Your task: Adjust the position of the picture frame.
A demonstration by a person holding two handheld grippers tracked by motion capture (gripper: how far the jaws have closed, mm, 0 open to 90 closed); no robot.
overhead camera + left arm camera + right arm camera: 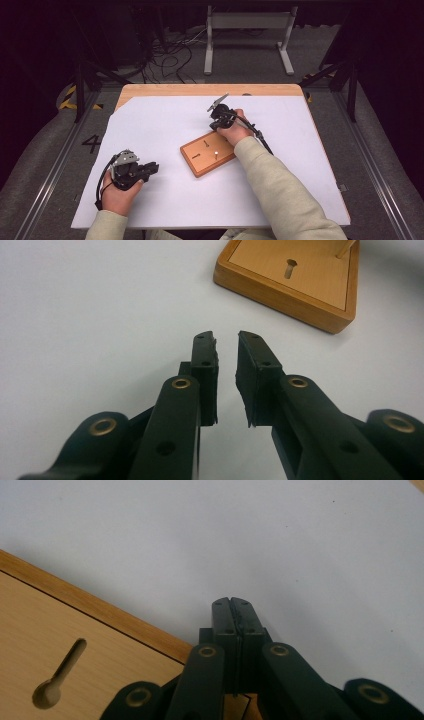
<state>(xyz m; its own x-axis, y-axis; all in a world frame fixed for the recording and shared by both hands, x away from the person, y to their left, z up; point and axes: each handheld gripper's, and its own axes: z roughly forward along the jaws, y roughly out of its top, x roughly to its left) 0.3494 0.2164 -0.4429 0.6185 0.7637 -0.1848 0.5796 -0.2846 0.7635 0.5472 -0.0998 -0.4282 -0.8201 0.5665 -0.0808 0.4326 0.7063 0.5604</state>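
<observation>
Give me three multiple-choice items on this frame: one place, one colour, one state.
1. Where is the wooden board?
A. mid-table, between the hands
B. on the floor
C. at the far left edge

2. What colour is the sheet covering the table?
A. red
B. white
C. green

3. How do the right gripper jaws stand?
A. wide open
B. around a peg
C. pressed together

Answers: 1 A, the high view shows it mid-table; 2 B, the sheet is plainly white; 3 C, the right gripper view shows no gap between the jaws, whereas the left gripper shows one.

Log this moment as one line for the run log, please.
left gripper: open, empty, on white sheet | right gripper: shut, empty, at far edge of wooden board | board: keyhole slots, one upright peg
</observation>
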